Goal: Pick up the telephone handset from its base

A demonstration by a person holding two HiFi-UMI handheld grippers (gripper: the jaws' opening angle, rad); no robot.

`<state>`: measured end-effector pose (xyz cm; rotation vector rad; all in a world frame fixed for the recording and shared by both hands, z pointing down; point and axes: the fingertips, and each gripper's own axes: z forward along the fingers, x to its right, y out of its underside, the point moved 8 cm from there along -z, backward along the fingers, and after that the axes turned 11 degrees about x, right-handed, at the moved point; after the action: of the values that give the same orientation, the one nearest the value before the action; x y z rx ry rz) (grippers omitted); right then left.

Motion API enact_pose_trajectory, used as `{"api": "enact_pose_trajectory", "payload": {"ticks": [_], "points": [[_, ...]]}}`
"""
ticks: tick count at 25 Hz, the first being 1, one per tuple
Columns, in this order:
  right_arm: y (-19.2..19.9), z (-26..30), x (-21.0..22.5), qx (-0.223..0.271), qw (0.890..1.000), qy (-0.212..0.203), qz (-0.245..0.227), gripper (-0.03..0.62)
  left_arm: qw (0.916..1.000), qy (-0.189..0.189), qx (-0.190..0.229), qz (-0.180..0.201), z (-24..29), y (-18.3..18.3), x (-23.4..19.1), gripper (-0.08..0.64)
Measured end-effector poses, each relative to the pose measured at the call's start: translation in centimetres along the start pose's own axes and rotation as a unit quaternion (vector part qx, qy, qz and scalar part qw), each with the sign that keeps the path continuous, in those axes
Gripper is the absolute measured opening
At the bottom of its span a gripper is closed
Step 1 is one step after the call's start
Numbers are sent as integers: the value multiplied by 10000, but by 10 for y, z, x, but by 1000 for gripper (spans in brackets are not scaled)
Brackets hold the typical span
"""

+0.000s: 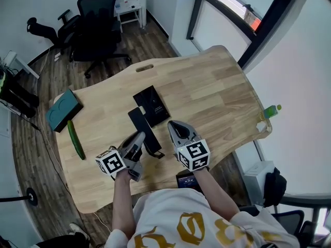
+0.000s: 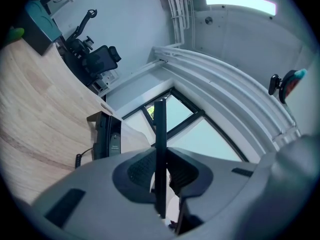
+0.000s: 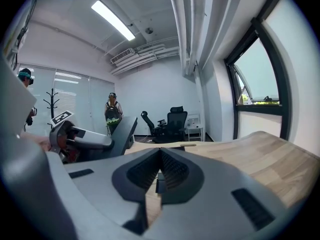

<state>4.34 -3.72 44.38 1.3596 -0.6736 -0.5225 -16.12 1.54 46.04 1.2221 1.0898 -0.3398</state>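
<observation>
The black telephone base (image 1: pixel 151 105) lies flat near the middle of the wooden table (image 1: pixel 217 81). The long, thin black handset (image 1: pixel 144 128) is off the base, just in front of it, and tilted. My left gripper (image 1: pixel 138 138) is shut on its near end. In the left gripper view the handset (image 2: pixel 160 129) stands edge-on between the pads of that gripper (image 2: pixel 161 160), with the base (image 2: pixel 107 135) and coiled cord (image 2: pixel 80 159) behind it. My right gripper (image 1: pixel 174 126) hovers to the right of the handset, shut and holding nothing (image 3: pixel 160 156).
A teal box (image 1: pixel 63 109) and a green cucumber-like object (image 1: pixel 75 139) lie at the table's left end. At the right edge stands a green bottle (image 1: pixel 270 111). Black office chairs (image 1: pixel 95 22) stand beyond the table. A person (image 3: pixel 112 111) stands far off across the room.
</observation>
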Motion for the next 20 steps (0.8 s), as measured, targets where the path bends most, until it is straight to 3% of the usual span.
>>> {"api": "enact_pose_trajectory", "payload": {"ticks": [9, 14, 20], "points": [[-11, -4, -12, 200, 9998, -86, 6, 5, 9995, 300, 19, 117, -7, -5, 19, 71], [-19, -9, -9, 369, 9984, -54, 419, 5, 9993, 362, 39, 109, -8, -5, 24, 72], [-15, -9, -5, 258, 9993, 7, 270, 5, 9990, 423, 13, 131, -8, -4, 24, 72]]}}
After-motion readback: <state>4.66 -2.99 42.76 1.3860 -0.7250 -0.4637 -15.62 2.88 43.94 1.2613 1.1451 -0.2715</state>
